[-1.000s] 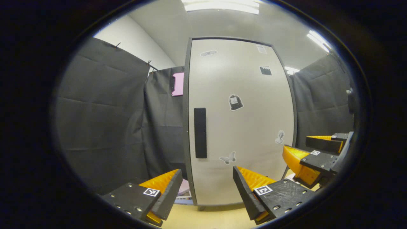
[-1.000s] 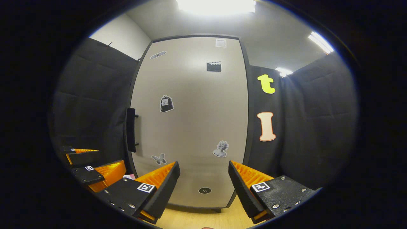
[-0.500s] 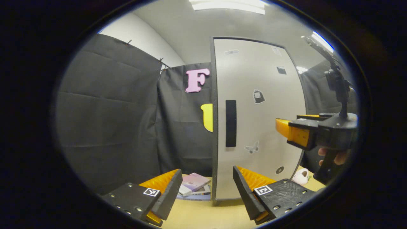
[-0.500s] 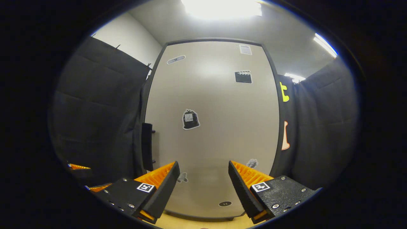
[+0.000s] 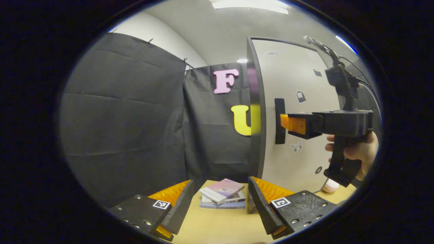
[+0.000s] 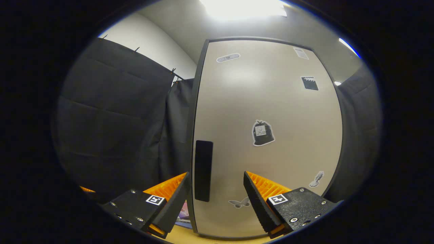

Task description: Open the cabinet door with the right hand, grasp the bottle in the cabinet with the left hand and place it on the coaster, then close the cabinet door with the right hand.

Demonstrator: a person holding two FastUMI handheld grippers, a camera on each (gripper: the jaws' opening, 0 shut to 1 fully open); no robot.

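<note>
With the cabinet door [image 6: 264,135] shut, its contents stay hidden; both grippers' jaws stand apart, right gripper [image 6: 215,200] facing the handle [image 6: 203,171]

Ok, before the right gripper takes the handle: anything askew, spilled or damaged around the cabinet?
Nothing stands out. The pale cabinet door is shut and unmarked, its black vertical handle straight. The small stack of books on the light wooden table is loosely fanned, not toppled. Both the right gripper and left gripper are open.
</note>
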